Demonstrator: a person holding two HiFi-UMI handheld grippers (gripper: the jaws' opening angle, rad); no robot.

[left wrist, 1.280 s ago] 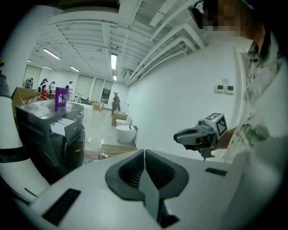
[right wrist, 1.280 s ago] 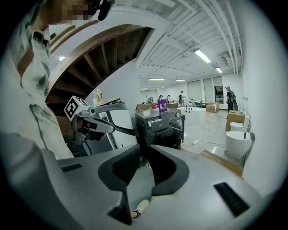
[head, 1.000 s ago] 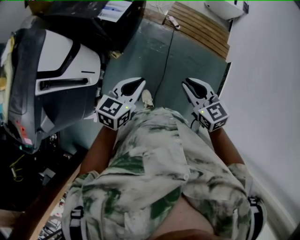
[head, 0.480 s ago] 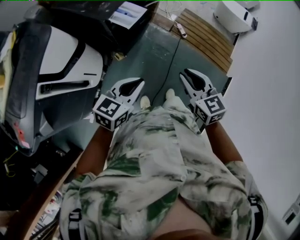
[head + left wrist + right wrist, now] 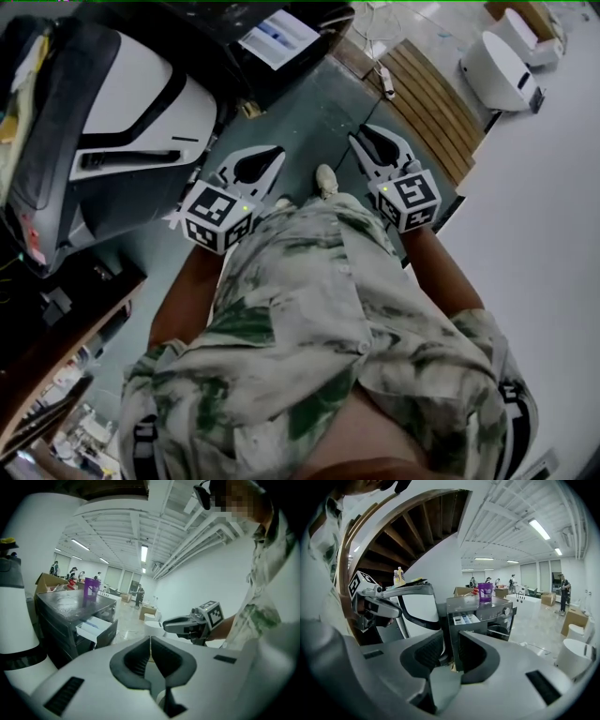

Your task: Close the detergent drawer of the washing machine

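The drawer (image 5: 281, 36) is not yet closed. It is seen pulled out of the washer (image 5: 281, 75) at the upper middle of the head view, its white tray showing above the dark front. In the right gripper view the washer (image 5: 487, 620) stands at the centre of the frame with the drawer (image 5: 465, 618) jutting from its upper left corner and a purple cup (image 5: 485, 591) on its top. In the left gripper view the drawer (image 5: 93, 627) is found at the left middle, likewise out.

Neither tong has reached it. In the head view both are held low before the shirt (image 5: 309, 309), with a stretch of green floor (image 5: 319, 112) between them and the washer. The left gripper (image 5: 272, 155) has its jaws together, with nothing between them. The right gripper (image 5: 364, 139) has its jaws apart and opening; only the far washer is seen through the gap, and nothing is gripped.

The task is judged to be at its very start. The approach to the washer is left to be made, then a tong set against the drawer front, and the drawer pushed in flush.
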